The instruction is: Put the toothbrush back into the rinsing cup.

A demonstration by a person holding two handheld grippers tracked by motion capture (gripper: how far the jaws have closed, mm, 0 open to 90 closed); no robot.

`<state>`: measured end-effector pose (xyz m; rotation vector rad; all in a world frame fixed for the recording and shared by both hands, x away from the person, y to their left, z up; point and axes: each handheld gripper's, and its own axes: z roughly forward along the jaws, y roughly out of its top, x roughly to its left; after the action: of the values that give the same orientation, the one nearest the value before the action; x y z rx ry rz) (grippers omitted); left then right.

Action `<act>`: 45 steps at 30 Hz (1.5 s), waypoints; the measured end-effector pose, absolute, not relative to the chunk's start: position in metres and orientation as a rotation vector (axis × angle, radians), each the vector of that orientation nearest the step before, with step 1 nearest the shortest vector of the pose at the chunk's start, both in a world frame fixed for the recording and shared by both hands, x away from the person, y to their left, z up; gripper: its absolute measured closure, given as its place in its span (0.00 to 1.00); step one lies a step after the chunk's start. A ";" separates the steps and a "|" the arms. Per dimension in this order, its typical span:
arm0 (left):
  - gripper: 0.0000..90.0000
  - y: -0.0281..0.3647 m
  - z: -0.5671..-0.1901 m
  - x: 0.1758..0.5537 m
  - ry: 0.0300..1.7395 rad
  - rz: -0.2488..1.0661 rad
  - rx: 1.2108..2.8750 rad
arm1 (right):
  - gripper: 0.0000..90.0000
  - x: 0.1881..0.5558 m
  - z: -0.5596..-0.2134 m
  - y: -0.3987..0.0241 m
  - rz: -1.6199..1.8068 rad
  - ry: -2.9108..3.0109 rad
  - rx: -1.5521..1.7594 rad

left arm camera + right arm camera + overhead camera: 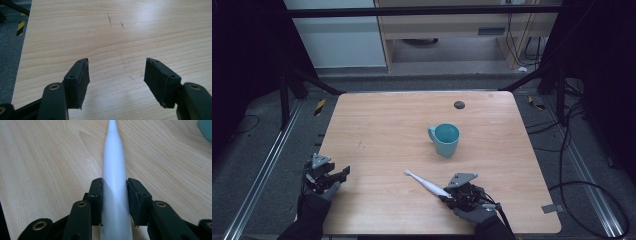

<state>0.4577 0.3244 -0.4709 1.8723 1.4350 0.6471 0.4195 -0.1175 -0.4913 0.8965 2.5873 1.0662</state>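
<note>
My right claw (114,202) is clamped on the thick handle of the white electric toothbrush (424,183), which lies near the desk's (382,130) front edge, brush head pointing away to the left; the teal mug (445,139) stands apart beyond it. My left claw (117,82) stands wide over bare wood, holding nothing.

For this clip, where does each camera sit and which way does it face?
High view: above the near edge, facing forward and down on the table; both gloved hands show.
Left gripper view: on the left hand-held gripper, facing bare wood between open jaws.
Right gripper view: on the right hand-held gripper, looking along the clamped toothbrush.
Shared: high and right gripper views both show toothbrush and teal mug.
</note>
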 end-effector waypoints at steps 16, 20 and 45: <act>0.40 0.325 -0.471 0.458 1.436 0.641 1.872 | 0.64 0.418 -0.487 -0.119 1.075 2.551 0.871; 0.40 0.324 -0.471 0.458 1.436 0.639 1.874 | 0.59 0.419 -0.474 -0.121 1.107 2.508 0.878; 0.40 0.323 -0.473 0.460 1.428 0.622 1.896 | 0.55 0.449 -0.425 -0.095 0.712 2.753 0.835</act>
<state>0.4603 0.3227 -0.4730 1.8962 1.4279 0.6217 0.4487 -0.0948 -0.4249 0.8345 2.7532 0.7118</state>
